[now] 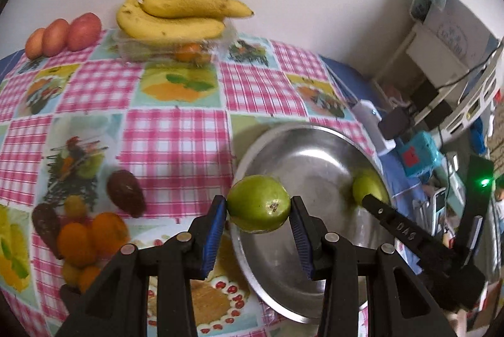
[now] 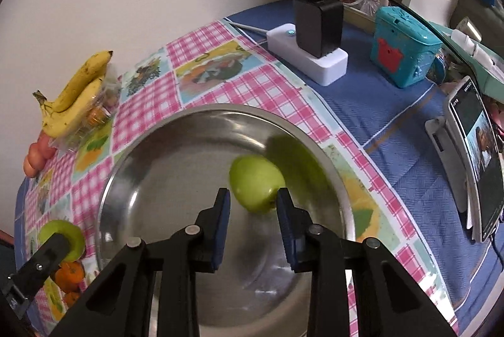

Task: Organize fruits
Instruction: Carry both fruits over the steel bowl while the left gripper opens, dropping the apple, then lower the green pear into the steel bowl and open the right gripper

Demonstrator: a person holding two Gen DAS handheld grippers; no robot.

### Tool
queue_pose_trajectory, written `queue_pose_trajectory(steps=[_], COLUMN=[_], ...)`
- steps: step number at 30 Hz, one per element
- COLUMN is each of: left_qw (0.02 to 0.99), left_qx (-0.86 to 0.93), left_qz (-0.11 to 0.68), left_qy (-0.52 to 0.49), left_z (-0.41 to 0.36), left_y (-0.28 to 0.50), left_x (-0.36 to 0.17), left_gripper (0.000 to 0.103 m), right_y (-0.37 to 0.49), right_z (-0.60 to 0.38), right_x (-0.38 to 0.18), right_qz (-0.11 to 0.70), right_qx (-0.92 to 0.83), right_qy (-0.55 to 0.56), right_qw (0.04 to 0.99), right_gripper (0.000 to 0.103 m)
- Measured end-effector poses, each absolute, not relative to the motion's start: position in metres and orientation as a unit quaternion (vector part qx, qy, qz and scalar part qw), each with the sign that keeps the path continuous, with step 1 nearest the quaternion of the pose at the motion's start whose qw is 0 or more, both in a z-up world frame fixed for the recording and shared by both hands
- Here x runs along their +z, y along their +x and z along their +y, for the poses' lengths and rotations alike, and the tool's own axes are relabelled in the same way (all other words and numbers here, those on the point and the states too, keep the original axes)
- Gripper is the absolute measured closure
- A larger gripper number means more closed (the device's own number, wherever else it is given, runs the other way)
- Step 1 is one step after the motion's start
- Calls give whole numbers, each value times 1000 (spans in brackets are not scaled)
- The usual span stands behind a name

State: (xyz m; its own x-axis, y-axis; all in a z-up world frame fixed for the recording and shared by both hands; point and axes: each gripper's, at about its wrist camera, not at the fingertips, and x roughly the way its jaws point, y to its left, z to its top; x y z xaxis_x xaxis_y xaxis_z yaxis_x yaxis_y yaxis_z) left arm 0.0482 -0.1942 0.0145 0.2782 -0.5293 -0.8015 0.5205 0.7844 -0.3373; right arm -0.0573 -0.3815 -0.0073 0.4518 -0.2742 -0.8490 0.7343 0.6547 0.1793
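My left gripper (image 1: pixel 258 208) is shut on a green guava (image 1: pixel 258 203), held just above the near left rim of a steel bowl (image 1: pixel 252 148). The same guava (image 2: pixel 60 233) shows at the lower left of the right wrist view. A second green guava (image 2: pixel 255 182) lies blurred inside the bowl (image 2: pixel 189 116), just past the tips of my right gripper (image 2: pixel 253 195). Its pads stand narrow. The right pad is at the fruit's edge and the left pad is clear of it, so nothing is clamped. In the left wrist view one right finger (image 1: pixel 378 208) crosses in front of that guava (image 1: pixel 365 182).
Bananas (image 1: pixel 176 15) rest on a clear plastic box (image 1: pixel 176 50) by the wall, with red fruits (image 1: pixel 63 34) to the left. A dark avocado (image 1: pixel 126 192) and oranges (image 1: pixel 91 236) lie left of the bowl. A power strip (image 2: pixel 308 53), teal box (image 2: pixel 400 50) and phone (image 2: pixel 475 154) stand to the right.
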Motion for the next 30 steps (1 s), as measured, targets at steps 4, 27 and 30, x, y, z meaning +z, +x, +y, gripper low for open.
queue_pose_trajectory(steps=[4, 27, 30], left_qw=[796, 787, 792], left_qx=[-331, -336, -327], left_qz=[507, 517, 516], left_qy=[5, 12, 13], left_z=[-204, -210, -205], left_y=[48, 44, 45], left_x=[7, 5, 11], left_gripper=[59, 51, 51], right_y=[-61, -64, -64], right_z=[-386, -386, -386], right_x=[-9, -11, -11], right_qz=[421, 428, 428], right_qx=[-318, -321, -321], right_qy=[282, 285, 284], right_qw=[802, 795, 796], right_gripper=[71, 71, 71])
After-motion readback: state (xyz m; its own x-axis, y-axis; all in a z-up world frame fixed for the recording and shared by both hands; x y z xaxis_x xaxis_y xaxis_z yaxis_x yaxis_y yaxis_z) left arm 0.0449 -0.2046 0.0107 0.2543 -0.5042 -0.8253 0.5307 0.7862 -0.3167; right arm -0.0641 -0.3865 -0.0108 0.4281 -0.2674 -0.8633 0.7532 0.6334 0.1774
